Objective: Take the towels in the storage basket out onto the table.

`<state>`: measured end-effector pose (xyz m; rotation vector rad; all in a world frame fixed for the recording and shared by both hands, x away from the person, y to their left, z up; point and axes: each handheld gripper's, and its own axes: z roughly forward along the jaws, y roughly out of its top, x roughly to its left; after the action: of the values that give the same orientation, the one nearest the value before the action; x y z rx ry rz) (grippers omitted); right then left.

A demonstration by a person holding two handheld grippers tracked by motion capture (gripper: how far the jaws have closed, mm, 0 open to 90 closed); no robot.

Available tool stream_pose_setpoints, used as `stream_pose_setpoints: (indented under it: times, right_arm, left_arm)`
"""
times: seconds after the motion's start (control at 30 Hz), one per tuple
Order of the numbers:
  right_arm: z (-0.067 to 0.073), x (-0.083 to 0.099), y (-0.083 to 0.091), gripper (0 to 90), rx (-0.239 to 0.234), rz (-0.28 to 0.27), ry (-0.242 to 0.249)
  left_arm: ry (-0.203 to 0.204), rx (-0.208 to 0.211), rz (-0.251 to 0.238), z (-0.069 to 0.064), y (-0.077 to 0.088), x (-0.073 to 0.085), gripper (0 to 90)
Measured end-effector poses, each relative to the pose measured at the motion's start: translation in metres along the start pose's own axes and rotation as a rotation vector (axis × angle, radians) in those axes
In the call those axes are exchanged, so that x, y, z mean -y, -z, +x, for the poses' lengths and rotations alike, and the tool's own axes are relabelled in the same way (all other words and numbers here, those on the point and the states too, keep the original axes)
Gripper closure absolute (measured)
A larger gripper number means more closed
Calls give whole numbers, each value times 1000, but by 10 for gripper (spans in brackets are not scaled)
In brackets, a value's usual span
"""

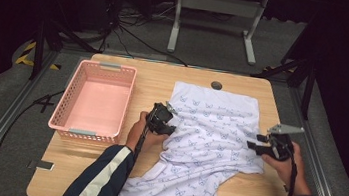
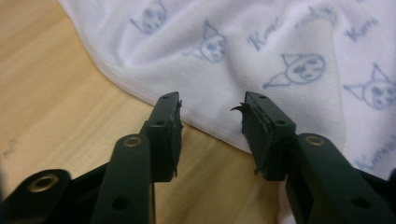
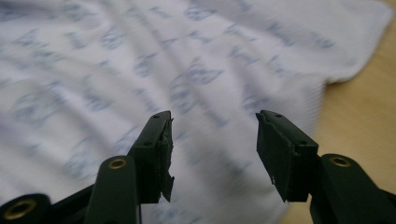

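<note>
- Black jaws of the left gripper (image 2: 211,126) fill the foreground of its own view, spread apart with nothing between them; the pads look frayed at the tips.
- Just beyond those tips runs the hem of the white printed cloth (image 2: 261,60), slanting across from upper left to lower right, with bare wooden table (image 2: 51,102) on the near side.
- So the cloth edge lies straight ahead of the left claw, close but not yet pinched.
- From the high view, the cloth (image 1: 211,132) sprawls over the middle and right of the table (image 1: 159,78), its long axis running from the far edge toward the person, the near end rumpled.
- Left gripper (image 1: 169,120) sits at the cloth's left edge, right gripper (image 1: 257,143) at the right edge: one claw on each long side, facing inward.
- Right gripper (image 3: 212,154) is also released, jaws parted and empty, hovering over the fabric with the cloth's border off to its right; that view is blurred.
- Both look about equally near their own edge.
- A likely next move is a matched pinch of the two side hems.
- Pink basket (image 1: 95,99) waits empty, left of the cloth.
</note>
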<state>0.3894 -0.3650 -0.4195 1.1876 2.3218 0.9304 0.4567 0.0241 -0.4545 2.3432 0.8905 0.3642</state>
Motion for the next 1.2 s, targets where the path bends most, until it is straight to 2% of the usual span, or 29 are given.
stream_pose_setpoints:
  times: [0.03, 0.07, 0.1, 0.13, 0.2, 0.23, 0.27, 0.3, 0.33, 0.37, 0.4, 0.5, 0.53, 0.57, 0.63, 0.67, 0.7, 0.73, 0.8, 0.83, 0.9, 0.97, 1.0, 1.03, 1.07, 1.1, 1.13, 1.17, 1.2]
  right_arm:
    - [8, 7, 1, 465, -36, 6, -9]
    - [16, 13, 2, 459, -29, 32, 19]
    - [22, 18, 2, 464, -4, 44, 43]
    - [25, 22, 2, 470, 8, 50, 46]
    - [25, 28, -1, 471, 35, 92, 55]
    - [23, 30, -3, 478, 77, 114, 56]
    - [19, 33, -4, 457, 102, 109, 45]
    - [13, 35, -4, 459, 98, 97, 14]
    - [7, 37, -4, 458, 119, 86, -15]
    - [7, 37, -4, 458, 119, 86, -15]
    - [3, 37, -4, 451, 150, 82, -30]
    - [-10, 32, -12, 442, 174, 64, -80]
    - [-11, 27, -16, 446, 187, 64, -68]
    - [-11, 22, -21, 447, 205, 63, -54]
    - [-11, 15, -27, 457, 213, 61, -61]
    - [-11, 15, -27, 457, 213, 61, -61]
    - [-11, 7, -36, 461, 225, 55, -49]
    - [-11, 7, -36, 461, 225, 55, -49]
    - [-12, 1, -42, 464, 228, 53, -52]
    - [-12, -4, -47, 461, 249, 56, -37]
    - [-12, -5, -48, 445, 264, 55, -42]
    - [-9, -5, -45, 452, 259, 51, -46]
    - [-7, -4, -41, 459, 248, 38, -48]
    - [-2, -4, -34, 476, 241, 13, -47]
    - [5, -3, -24, 468, 199, -14, -35]
    - [13, -1, -17, 464, 158, -23, -24]
    - [23, 0, -12, 461, 138, -20, 4]
    - [36, 4, -4, 457, 105, -23, 36]
    - [36, 4, -4, 457, 105, -23, 36]
  left_arm:
    - [15, 9, -9, 2, -1, 1, 589]
    - [26, 20, -3, 4, -1, 1, 601]
    - [29, -14, -6, 4, -1, 0, 619]
    - [28, -59, 2, 5, -1, -2, 628]
    - [38, -92, 3, 13, -3, -4, 629]
    - [38, -119, 10, 17, -4, -5, 630]
    - [27, -143, 23, 21, -5, -6, 636]
    - [24, -166, 28, 24, -6, -8, 637]
    - [41, -168, 28, 28, -7, -9, 637]
    - [41, -168, 28, 28, -7, -9, 639]
    - [62, -156, 14, 36, -10, -12, 639]
    - [61, -188, 22, 40, -17, -21, 653]
    - [61, -188, 22, 40, -17, -21, 679]
    - [47, -231, 33, 42, -21, -25, 678]
    - [63, -257, 36, 46, -24, -28, 663]
    - [63, -257, 36, 46, -24, -28, 630]
    - [77, -274, 40, 48, -24, -30, 618]
    - [77, -274, 40, 48, -24, -30, 625]
    - [66, -249, 30, 44, -21, -30, 614]
    - [38, -200, -1, 38, -13, -28, 581]
    - [20, -181, -32, 28, -1, -26, 544]
    - [-5, -114, -84, 16, 17, -22, 540]
    - [-15, -83, -105, 9, 26, -18, 523]
    - [-41, -11, -119, 1, 37, -13, 513]
    - [-58, 29, -134, -7, 44, -7, 502]
    - [-77, 44, -132, -15, 49, -1, 496]
    - [-112, 88, -111, -24, 54, 7, 501]
    - [-112, 88, -111, -24, 54, 7, 491]
    - [-124, 125, -96, -30, 55, 14, 491]
